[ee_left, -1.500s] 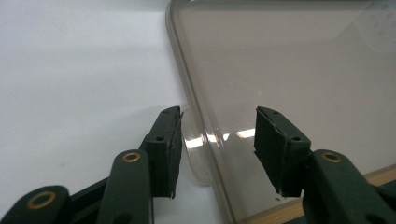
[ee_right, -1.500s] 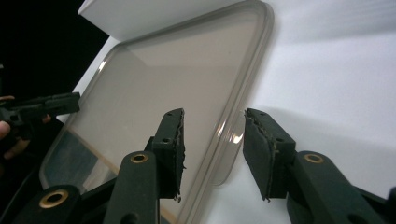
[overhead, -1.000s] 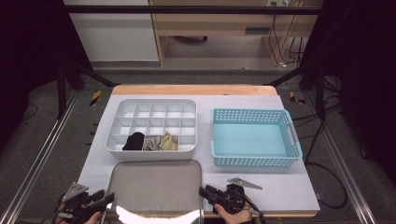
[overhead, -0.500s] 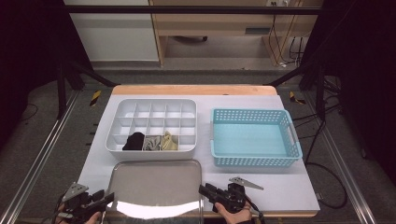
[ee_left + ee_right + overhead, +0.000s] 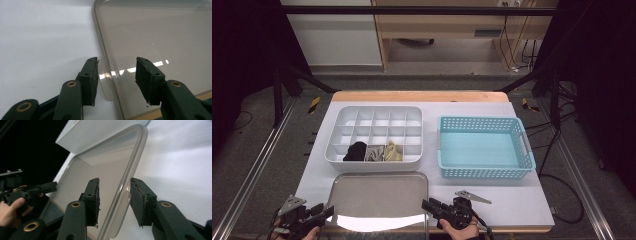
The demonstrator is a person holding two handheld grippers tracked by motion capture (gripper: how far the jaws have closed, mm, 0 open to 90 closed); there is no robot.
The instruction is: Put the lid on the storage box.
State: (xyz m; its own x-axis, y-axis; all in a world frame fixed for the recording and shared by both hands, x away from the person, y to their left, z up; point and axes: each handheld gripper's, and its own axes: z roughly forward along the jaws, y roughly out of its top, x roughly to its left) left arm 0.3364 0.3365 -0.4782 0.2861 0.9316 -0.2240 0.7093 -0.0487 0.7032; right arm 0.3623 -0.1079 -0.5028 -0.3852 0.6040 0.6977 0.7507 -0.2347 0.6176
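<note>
A clear, shallow plastic lid (image 5: 377, 192) lies flat at the table's front edge. My left gripper (image 5: 328, 212) is at its front left corner. In the left gripper view its jaws (image 5: 116, 72) stand open astride the lid's rim (image 5: 106, 75), with a gap on both sides. My right gripper (image 5: 426, 205) is at the front right corner. Its jaws (image 5: 114, 192) have just been opening, and the lid's rim (image 5: 125, 190) stands between them, not pinched. The right gripper view also shows the other hand with the left gripper (image 5: 30, 191) across the lid.
Behind the lid sits a white divided organizer (image 5: 377, 108) with a black (image 5: 356, 151), a grey (image 5: 374, 154) and a beige (image 5: 393, 151) cloth item in its front row. A light blue basket (image 5: 484, 172) stands to its right. Dark stand legs flank the table.
</note>
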